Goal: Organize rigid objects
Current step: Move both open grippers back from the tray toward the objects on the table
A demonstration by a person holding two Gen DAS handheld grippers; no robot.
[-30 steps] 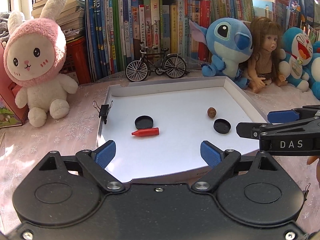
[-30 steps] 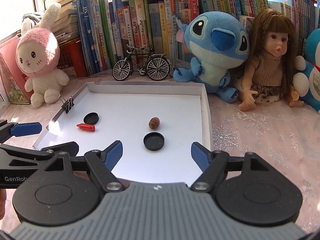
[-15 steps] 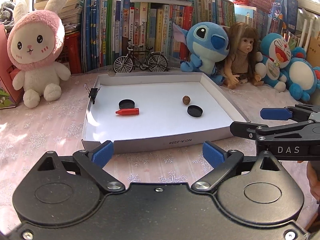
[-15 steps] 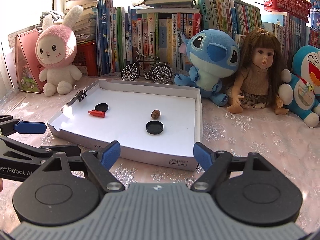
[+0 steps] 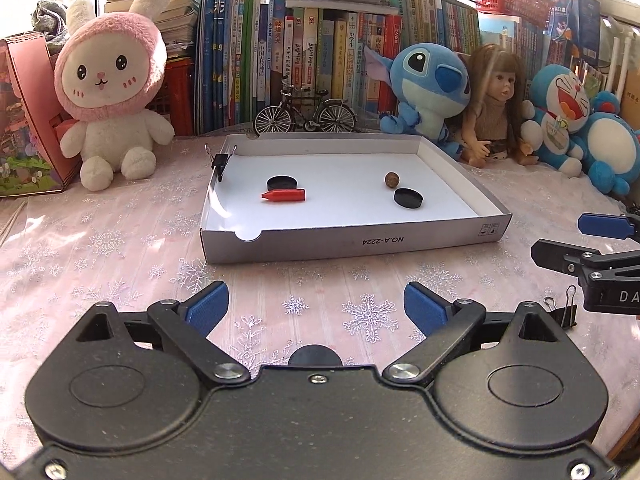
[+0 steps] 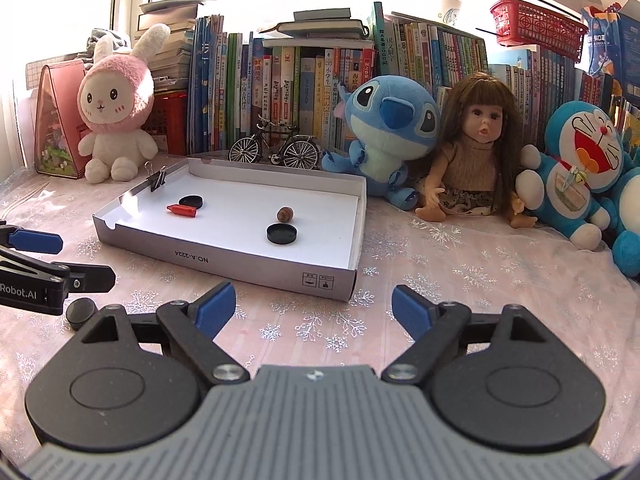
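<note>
Left wrist view: left claw (image 5: 316, 312) gapes wide, empty; a small black binder clip (image 5: 562, 312) lies just right of it, easily knocked. Right wrist view: right claw (image 6: 310, 310), jaws just opening, holds nothing; shallow white cardboard tray (image 6: 224, 258) ahead, black round cap (image 6: 81, 311) low left, could get nudged.

The white tray (image 5: 352, 240) is the landmark. Between its near wall and both tools the desk (image 5: 120, 240) lies open, broken only by a black cap (image 6: 80, 310) and a binder clip (image 5: 564, 312) lying loose near the tools. Left of the tray the cloth is free up to the pink rabbit (image 5: 112, 92). Behind the tray a model bicycle (image 5: 306, 114), a blue plush (image 5: 428, 88) and a doll (image 5: 496, 108) crowd its far and right edges, with books (image 5: 320, 52) behind. Above the tray's floor the way is open; a clip (image 5: 219, 160) stands on its left wall.
</note>
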